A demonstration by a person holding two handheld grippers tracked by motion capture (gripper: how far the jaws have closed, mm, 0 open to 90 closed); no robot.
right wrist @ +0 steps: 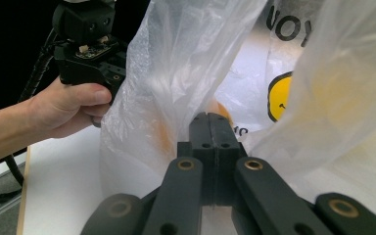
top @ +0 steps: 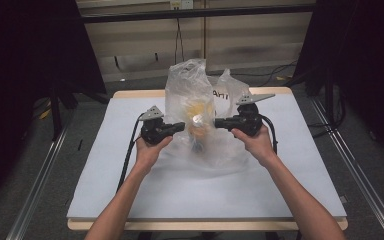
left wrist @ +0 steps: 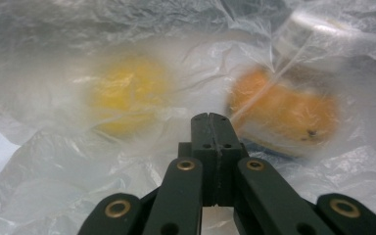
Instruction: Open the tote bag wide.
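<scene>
- A clear plastic bag (top: pixel 196 120) stands upright on the bench (top: pixel 130 190), near the middle of its far edge, and its top rises above both hands.
- The left claw (top: pixel 180 126) is at the left side of the bag and points toward it; its tip meets the plastic in the high view.
- In the left gripper view the two black jaws are pressed together. Whether a fold of the plastic is pinched between them, I cannot tell.
- The right claw (top: pixel 219 122) is at the right side of the bag, opposite the left one, with its tip at the plastic.
- In the right gripper view its jaws are also closed flat against each other, with the bag film just in front of them; a pinch of the film cannot be confirmed.
- Inside the bag, the left gripper view shows a yellow round thing (left wrist: pixel 127 95) on the left and an orange round thing (left wrist: pixel 284 110) on the right, both blurred by the film.
- Above the orange thing there is a pale round object (left wrist: pixel 313 32) like a lid or a roll; I cannot tell what it is.
- The right gripper view shows black letters and a yellow smiling face print (right wrist: pixel 280 95) on the bag.
- In the same view the left hand (right wrist: pixel 66 110) grips the body of the left claw, near the left edge of the bench.
</scene>
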